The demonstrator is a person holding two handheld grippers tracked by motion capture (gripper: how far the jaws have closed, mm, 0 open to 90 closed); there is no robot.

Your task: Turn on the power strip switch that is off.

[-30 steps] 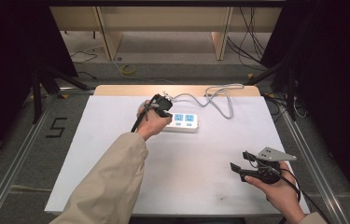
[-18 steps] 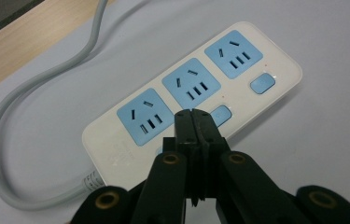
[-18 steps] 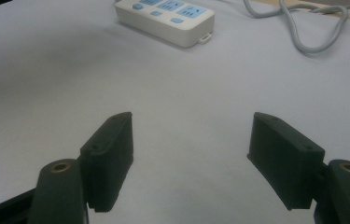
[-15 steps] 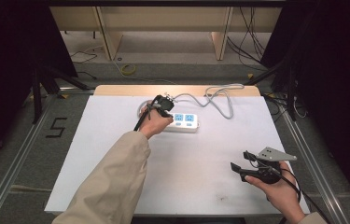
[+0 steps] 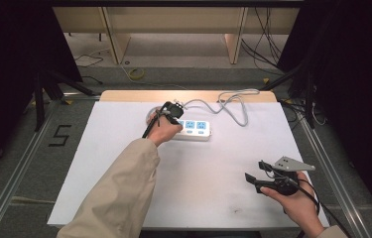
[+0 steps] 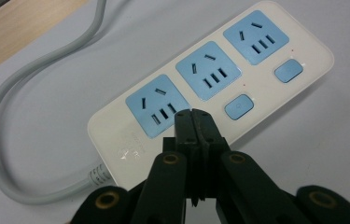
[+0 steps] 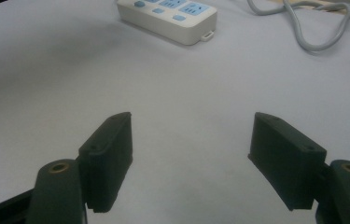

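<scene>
While pressed together, left gripper (image 6: 192,114) tips sit over power strip (image 6: 210,84) | right gripper (image 7: 191,158) agape; well apart

In the high view the left hand (image 5: 162,130) hides the power strip's (image 5: 193,130) 9 o'clock end, the left gripper view's jaws cover its nearest switch, and the right gripper view cuts the strip at 12 o'clock.

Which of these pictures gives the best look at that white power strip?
The left gripper view: the power strip is close up, with three blue sockets and two buttons clear. The high view shows it small, partly behind the left hand-held gripper. The right gripper view catches just its far end.
</scene>
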